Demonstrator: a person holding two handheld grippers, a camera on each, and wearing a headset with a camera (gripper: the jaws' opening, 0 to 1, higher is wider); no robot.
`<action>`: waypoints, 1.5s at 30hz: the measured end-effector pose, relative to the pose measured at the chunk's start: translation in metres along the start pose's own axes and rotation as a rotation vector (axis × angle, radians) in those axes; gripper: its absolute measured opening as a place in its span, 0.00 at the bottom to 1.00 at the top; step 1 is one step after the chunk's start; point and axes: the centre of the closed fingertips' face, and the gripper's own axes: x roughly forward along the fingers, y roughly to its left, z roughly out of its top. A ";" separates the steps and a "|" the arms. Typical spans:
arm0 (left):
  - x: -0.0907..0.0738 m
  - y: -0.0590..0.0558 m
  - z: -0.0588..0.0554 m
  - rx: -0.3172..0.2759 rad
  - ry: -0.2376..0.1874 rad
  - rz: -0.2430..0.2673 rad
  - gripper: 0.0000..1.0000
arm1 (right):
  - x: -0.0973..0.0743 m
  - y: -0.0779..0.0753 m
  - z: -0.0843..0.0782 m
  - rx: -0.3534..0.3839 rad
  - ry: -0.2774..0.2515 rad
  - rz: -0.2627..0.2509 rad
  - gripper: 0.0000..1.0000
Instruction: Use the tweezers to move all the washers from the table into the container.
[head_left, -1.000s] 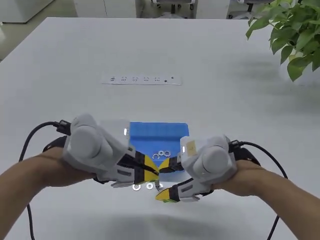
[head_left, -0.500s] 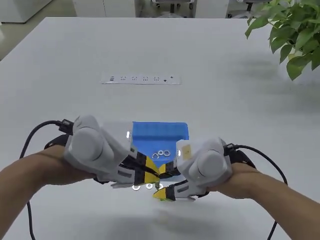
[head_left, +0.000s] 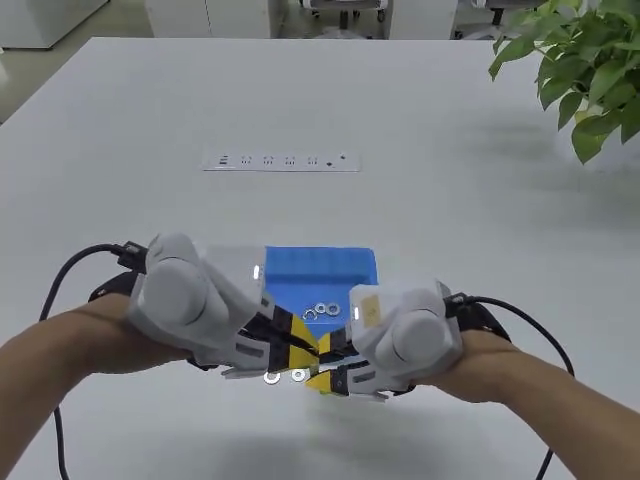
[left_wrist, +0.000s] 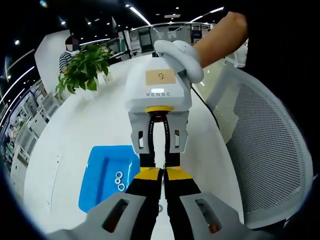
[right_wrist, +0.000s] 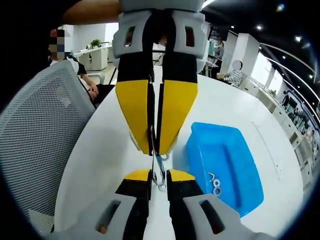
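Overhead, the head view has the left gripper (head_left: 303, 340) and right gripper (head_left: 322, 366) tip to tip at the near edge of the shallow blue plastic container (head_left: 320, 265). Small silver metal washers (head_left: 320, 312) lie inside it. Two loose washers (head_left: 285, 376) rest on the white table (head_left: 450, 200), which is open beyond. Next, the left gripper view adds lettering like "XENSE" on the right gripper's white housing. Lastly, the right gripper view reveals thin silver metal tweezers (right_wrist: 156, 162), with both pairs of yellow jaws pressed together on them.
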 end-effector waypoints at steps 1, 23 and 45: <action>0.000 0.000 0.000 -0.001 -0.001 0.000 0.05 | 0.000 0.000 0.000 -0.003 0.000 -0.001 0.13; 0.003 0.006 0.002 -0.046 -0.005 0.003 0.05 | -0.001 -0.002 -0.005 0.015 0.017 -0.008 0.12; 0.006 0.011 0.005 -0.111 -0.031 0.004 0.06 | -0.002 -0.004 -0.008 0.051 0.025 0.012 0.09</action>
